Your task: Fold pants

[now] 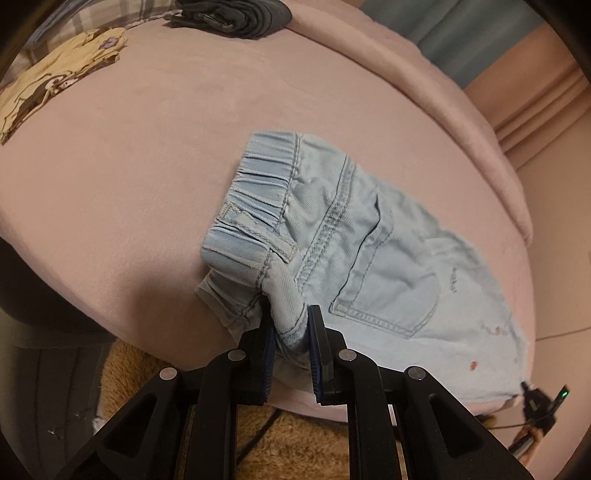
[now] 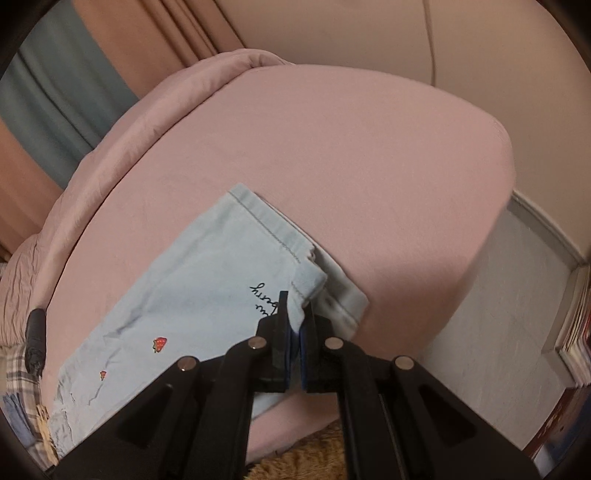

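Light blue denim pants (image 1: 369, 236) lie on a pink bed (image 1: 147, 166), folded lengthwise, back pocket up. My left gripper (image 1: 290, 325) is shut on the pants at the near waist corner, next to the elastic waistband (image 1: 258, 184). In the right wrist view the leg end of the pants (image 2: 192, 302) shows strawberry prints and black script. My right gripper (image 2: 295, 314) is shut on the hem's near corner. The right gripper also shows small at the far end in the left wrist view (image 1: 539, 398).
A yellow garment (image 1: 55, 85) and a dark folded garment (image 1: 232, 14) lie at the bed's far side. A rolled pink blanket (image 2: 155, 110) runs along the bed's edge by curtains. A tan shaggy rug (image 1: 295, 443) and grey floor (image 2: 509, 332) lie below.
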Tool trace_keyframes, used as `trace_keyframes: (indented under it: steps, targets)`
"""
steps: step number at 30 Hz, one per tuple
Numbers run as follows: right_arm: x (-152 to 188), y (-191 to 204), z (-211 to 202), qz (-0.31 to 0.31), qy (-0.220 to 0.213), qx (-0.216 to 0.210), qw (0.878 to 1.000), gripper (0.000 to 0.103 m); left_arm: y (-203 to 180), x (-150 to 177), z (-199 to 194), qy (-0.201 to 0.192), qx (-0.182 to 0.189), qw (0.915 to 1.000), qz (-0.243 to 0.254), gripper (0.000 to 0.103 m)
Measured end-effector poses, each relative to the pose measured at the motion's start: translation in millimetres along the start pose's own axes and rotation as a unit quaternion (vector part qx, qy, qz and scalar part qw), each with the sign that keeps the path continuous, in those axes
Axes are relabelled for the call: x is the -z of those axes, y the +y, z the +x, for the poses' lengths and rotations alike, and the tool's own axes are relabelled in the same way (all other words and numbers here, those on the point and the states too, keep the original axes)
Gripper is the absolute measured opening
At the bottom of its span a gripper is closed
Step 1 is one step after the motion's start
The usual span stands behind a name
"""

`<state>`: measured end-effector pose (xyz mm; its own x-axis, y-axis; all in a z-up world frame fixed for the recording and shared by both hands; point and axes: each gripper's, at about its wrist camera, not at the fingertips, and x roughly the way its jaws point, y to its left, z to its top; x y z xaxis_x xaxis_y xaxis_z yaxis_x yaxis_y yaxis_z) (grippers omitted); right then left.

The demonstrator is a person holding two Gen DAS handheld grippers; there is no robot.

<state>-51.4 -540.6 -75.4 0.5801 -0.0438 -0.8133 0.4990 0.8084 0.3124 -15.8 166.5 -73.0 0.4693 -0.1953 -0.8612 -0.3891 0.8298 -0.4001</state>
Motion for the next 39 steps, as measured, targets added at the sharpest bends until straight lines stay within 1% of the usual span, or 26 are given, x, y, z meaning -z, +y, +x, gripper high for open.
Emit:
trace_keyframes:
  steps: [3,5,7,8,11,13,17,20,22,23,24,25,26,27,28,29,30,31,32,34,36,37,38,39]
  targets:
    - [-0.8,6.9,-2.8,-0.018,-0.006,0.014,1.0,0.005,1.2,-2.4,0.9,0.006,0.001,1.0,0.0,0.015]
    - [-4.2,6.7,2.5,-0.01,0.007,0.017,1.0,0.005,2.4,-3.3,-1.1,0.006,0.004,1.0,-0.003,0.015]
    - [-6.9,6.5,1.2,-0.004,0.004,0.011,1.0,0.005,6.4,-3.9,-5.7,0.001,0.011,0.9998,-0.017,0.015]
    - [-7.8,7.4,-1.5,-0.003,0.0,0.01,1.0,0.005,8.4,-4.2,-9.4,-0.005,0.007,0.9998,-0.021,0.015]
    - [-7.8,5.7,-7.6,0.002,-0.009,0.0,1.0,0.005,9.9,-4.0,-11.5,-0.004,0.009,0.9999,-0.013,0.015]
    - [-4.0,3.0,-4.6,0.003,0.0,0.006,1.0,0.005,6.8,-3.4,-5.6,0.002,-0.008,1.0,-0.002,0.015]
    - [5.1,2.9,10.3,-0.008,0.015,0.031,0.999,0.004,-2.2,-1.6,2.1,0.001,-0.041,0.9988,0.026,0.015]
    - [4.7,3.6,18.2,-0.008,0.02,0.04,0.999,0.004,-2.8,0.7,7.2,0.002,-0.056,0.9978,0.035,0.019]
    - [3.2,7.4,18.5,-0.013,0.021,0.054,0.998,0.003,-2.2,1.9,9.3,0.001,-0.065,0.9973,0.033,0.026]
    - [2.9,9.9,17.4,-0.018,0.023,0.062,0.998,0.003,-2.6,1.3,8.4,0.0,-0.074,0.9966,0.035,0.032]
    - [2.2,16.5,15.2,-0.033,0.027,0.079,0.996,0.007,-4.6,0.8,6.3,-0.003,-0.083,0.9957,0.039,0.039]
    - [1.8,23.2,11.4,-0.05,0.027,0.102,0.993,0.014,-6.5,0.0,3.7,-0.006,-0.093,0.9947,0.044,0.042]
    - [3.7,30.3,4.0,-0.071,0.023,0.125,0.989,0.019,-8.9,-1.0,-0.8,-0.011,-0.099,0.9937,0.051,0.048]
    - [2.5,35.5,-1.4,-0.086,0.015,0.14,0.986,0.038,-11.5,-2.3,-6.9,-0.018,-0.106,0.9926,0.056,0.055]
    - [3.4,44.6,-13.0,-0.107,-0.005,0.159,0.981,0.056,-13.7,-3.5,-13.1,-0.026,-0.112,0.9918,0.057,0.058]
    - [5.2,55.7,-26.4,-0.128,-0.029,0.17,0.977,0.063,-16.0,-4.4,-19.4,-0.036,-0.118,0.9908,0.057,0.063]
    - [7.0,62.2,-35.0,-0.138,-0.042,0.171,0.975,0.066,-18.2,-5.7,-26.3,-0.049,-0.123,0.9896,0.056,0.066]
    - [10.4,73.7,-45.4,-0.151,-0.052,0.164,0.973,0.066,-20.2,-6.8,-31.6,-0.061,-0.124,0.9888,0.057,0.068]
    - [15.1,85.0,-52.3,-0.164,-0.056,0.149,0.974,0.066,-22.7,-8.0,-35.5,-0.069,-0.122,0.9884,0.059,0.071]
    - [27.4,107.2,-58.2,-0.189,-0.053,0.111,0.974,0.066,-30.4,-11.8,-35.8,-0.07,-0.103,0.9896,0.072,0.074]
    - [48.8,132.9,-55.8,-0.215,-0.033,0.059,0.974,0.066,-38.8,-12.5,-32.9,-0.076,-0.092,0.9899,0.076,0.074]
    - [62.2,146.2,-51.0,-0.225,-0.017,0.022,0.974,0.066,-46.7,-11.5,-29.2,-0.078,-0.084,0.9902,0.08,0.074]
    - [74.5,158.0,-45.0,-0.234,0.003,-0.014,0.972,0.066,-53.4,-9.4,-26.2,-0.075,-0.072,0.9907,0.087,0.074]
    - [85.0,167.9,-39.0,-0.245,0.022,-0.039,0.969,0.061,-67.6,-5.0,-19.0,-0.07,-0.044,0.9914,0.102,0.073]
